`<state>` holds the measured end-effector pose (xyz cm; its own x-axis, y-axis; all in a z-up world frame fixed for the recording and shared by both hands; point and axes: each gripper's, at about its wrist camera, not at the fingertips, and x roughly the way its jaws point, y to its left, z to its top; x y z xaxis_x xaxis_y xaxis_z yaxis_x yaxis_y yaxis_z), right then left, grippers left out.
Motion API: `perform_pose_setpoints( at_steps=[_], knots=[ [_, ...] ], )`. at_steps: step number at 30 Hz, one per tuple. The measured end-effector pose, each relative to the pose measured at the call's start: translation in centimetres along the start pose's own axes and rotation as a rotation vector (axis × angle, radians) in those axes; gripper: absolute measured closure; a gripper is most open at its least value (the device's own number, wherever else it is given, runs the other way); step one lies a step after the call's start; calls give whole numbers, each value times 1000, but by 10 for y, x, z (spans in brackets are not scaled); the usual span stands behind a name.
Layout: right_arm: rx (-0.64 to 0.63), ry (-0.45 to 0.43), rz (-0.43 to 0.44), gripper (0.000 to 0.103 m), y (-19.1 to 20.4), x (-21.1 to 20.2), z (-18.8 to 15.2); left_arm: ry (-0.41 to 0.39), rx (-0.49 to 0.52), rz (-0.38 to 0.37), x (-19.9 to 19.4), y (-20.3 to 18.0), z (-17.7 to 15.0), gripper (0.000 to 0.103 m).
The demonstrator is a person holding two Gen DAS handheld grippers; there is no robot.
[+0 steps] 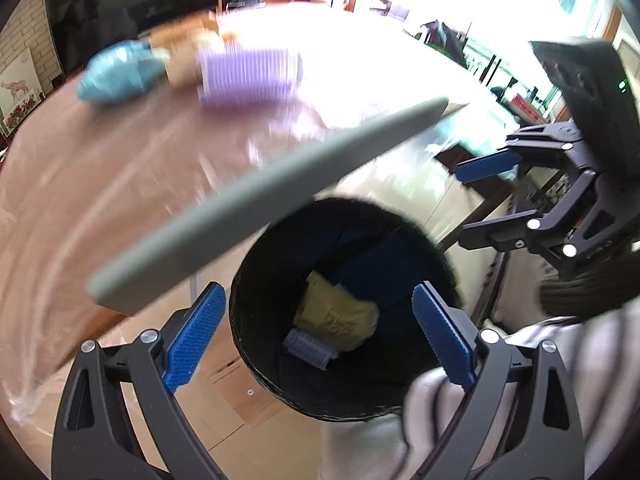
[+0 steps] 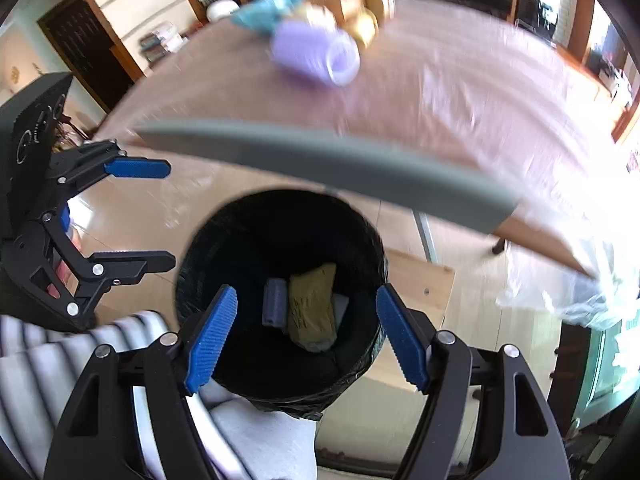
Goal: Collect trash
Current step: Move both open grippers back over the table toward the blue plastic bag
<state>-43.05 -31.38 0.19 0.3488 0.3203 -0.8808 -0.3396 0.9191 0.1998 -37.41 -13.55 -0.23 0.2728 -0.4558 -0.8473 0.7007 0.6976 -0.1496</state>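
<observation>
A black-lined trash bin (image 1: 256, 264) (image 2: 360, 372) stands on the floor below the table edge. Inside it lie a crumpled yellow wrapper (image 1: 336, 312) (image 2: 312, 308) and a small purple ribbed piece (image 1: 310, 346) (image 2: 275, 306). My left gripper (image 1: 320, 332) (image 2: 160, 216) hangs open over the bin with nothing between its blue pads. My right gripper (image 2: 306, 336) (image 1: 468, 204) is beside it, also open and empty. On the table lie a purple ribbed cup (image 1: 248, 76) (image 2: 312, 54) on its side, a crumpled blue bag (image 1: 116, 78) (image 2: 268, 10) and blurred tan items (image 1: 184, 52) (image 2: 360, 12).
The brown table (image 1: 120, 168) (image 2: 440, 100) has a grey front edge that overhangs part of the bin. Clear plastic sheet (image 2: 580, 292) hangs off its right corner. A person's striped clothing (image 2: 60, 352) (image 1: 560, 360) is close beneath the grippers. Wooden floor surrounds the bin.
</observation>
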Motion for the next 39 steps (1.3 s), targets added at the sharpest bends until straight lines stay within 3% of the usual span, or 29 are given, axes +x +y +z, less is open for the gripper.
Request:
perform_pose_setpoints(
  at_steps=[4,6,9,14,21,24,29,39],
  knots=[
    [-41,-137,-46,14,6,-37,19,-117,-23,-26,-46,10,12,1],
    [-54,-184,-82,7,4,-45,32,-189,-46,24,-64,20,24,1],
    [-72,-243,-105,7,0,-45,56,-216,-112,120,-67,48,46,1],
    [-79,-247,-104,7,-3,-17,94,-189,-250,231,-50,106,80,1],
    [-81,-221,-65,7,-3,16,133,-147,-343,179,-19,162,127,1],
    [-73,-213,-52,7,-5,25,143,-110,-401,188,0,184,141,2],
    [-74,-206,-36,7,-5,34,151,-96,-495,131,17,215,154,2],
    [-101,-185,-13,7,0,48,150,-68,-483,152,39,225,165,2]
  ],
)
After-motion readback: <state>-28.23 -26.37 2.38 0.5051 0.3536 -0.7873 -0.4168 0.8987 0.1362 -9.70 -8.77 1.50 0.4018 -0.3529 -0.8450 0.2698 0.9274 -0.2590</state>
